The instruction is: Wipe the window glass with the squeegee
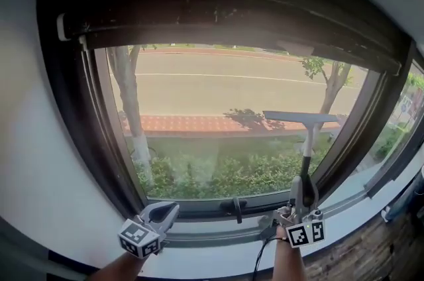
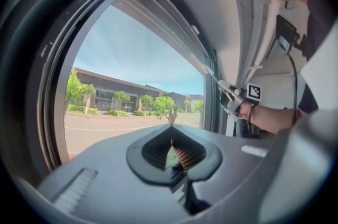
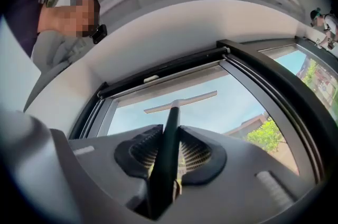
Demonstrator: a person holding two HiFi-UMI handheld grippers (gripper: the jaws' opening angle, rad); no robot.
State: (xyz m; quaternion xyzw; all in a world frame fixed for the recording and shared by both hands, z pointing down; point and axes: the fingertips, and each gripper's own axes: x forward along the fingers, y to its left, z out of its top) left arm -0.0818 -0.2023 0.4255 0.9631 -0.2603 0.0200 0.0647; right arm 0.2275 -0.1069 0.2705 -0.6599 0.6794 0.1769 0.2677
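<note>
The squeegee [image 1: 301, 118] stands upright against the window glass [image 1: 212, 107], its blade level across the right part of the pane about halfway up. My right gripper [image 1: 301, 199] is shut on the lower end of its dark handle [image 3: 168, 149], just above the bottom frame. In the right gripper view the blade [image 3: 182, 103] shows against the sky. My left gripper [image 1: 167, 209] hovers low at the pane's bottom left, shut with nothing in it [image 2: 172, 132]. The left gripper view shows the right gripper [image 2: 236, 99] and the forearm across the window.
A dark window frame [image 1: 99, 140] surrounds the pane, with a rolled blind [image 1: 218, 11] along the top. A black latch handle [image 1: 236, 207] sits on the bottom rail between the grippers. A pale sill [image 1: 358, 215] runs below. A second pane [image 1: 397, 134] adjoins at the right.
</note>
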